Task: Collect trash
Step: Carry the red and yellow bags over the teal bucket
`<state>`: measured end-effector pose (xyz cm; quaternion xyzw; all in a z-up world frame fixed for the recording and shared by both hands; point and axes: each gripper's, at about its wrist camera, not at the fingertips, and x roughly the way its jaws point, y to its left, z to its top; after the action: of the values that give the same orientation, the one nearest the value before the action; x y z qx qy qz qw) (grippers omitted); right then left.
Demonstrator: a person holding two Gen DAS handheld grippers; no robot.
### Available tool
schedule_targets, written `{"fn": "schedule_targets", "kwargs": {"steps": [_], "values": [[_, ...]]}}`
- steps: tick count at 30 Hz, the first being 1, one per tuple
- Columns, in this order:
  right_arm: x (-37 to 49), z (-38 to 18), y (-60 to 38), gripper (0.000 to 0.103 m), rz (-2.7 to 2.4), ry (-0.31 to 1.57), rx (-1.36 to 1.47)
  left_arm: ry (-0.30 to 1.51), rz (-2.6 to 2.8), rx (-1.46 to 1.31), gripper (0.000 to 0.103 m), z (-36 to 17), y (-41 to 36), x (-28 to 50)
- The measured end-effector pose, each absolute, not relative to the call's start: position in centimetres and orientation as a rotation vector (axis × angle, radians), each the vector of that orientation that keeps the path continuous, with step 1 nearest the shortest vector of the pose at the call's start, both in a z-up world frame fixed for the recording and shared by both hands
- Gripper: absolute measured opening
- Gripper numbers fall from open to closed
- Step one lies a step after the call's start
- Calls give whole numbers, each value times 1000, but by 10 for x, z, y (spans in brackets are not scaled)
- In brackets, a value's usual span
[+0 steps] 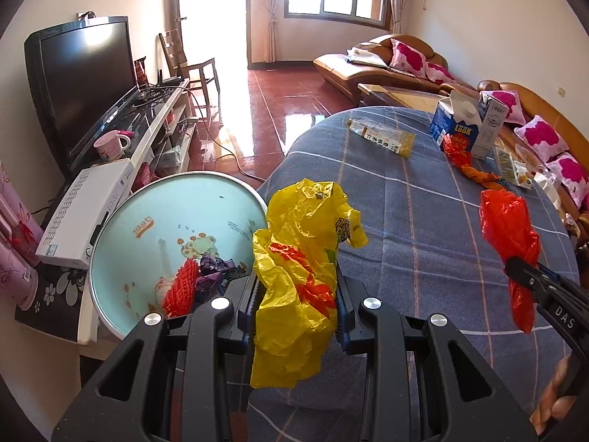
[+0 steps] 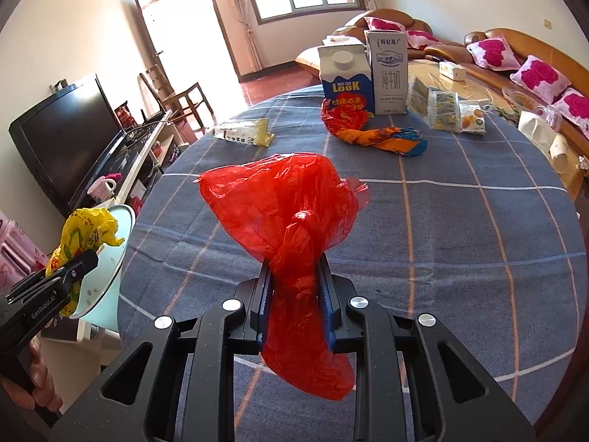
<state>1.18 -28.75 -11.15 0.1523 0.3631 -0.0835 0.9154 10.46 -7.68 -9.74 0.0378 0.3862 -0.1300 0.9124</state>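
Crumpled between the pressed-in fingers of the left gripper point(image 1: 299, 305) is a yellow plastic bag point(image 1: 302, 258) with red print, pinched around its middle so that the top billows above the fingertips and the tail hangs below them. Just left of that gripper, and lower, stands a pale green bin point(image 1: 154, 228) with cartoon print inside; its open mouth faces the camera and shows a red mesh scrap point(image 1: 182, 287) and some purple wrappers point(image 1: 215, 270) at the bottom. The right gripper point(image 2: 295, 291) likewise clamps a red plastic bag point(image 2: 283, 202), gripped below its knot, the puffed part above the fingers and a loose end drooping beneath. Both grippers are over the near edge of a round table covered with a blue plaid cloth point(image 2: 460, 239). Farther ahead of the right gripper on the cloth lie a twisted orange and blue wrapper point(image 2: 386, 140) touching a red printed bag point(image 2: 342, 118), with a blue "LOOK" carton point(image 2: 344, 73) and a white milk carton point(image 2: 388, 73) upright side by side behind them. A flat yellowish packet point(image 2: 244, 132) lies ahead to the left, and several small snack packets point(image 2: 441, 110) lean to the right of the cartons. Beyond the bin, a television point(image 1: 84, 84) stands on a low cabinet.
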Motion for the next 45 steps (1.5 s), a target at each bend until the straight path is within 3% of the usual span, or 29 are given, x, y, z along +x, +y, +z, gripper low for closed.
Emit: {"fn": "schedule_targets", "kwargs": {"steps": [45], "values": [[58, -91, -146, 24, 98, 765, 148, 766, -107, -42, 32, -87, 32, 110]]}}
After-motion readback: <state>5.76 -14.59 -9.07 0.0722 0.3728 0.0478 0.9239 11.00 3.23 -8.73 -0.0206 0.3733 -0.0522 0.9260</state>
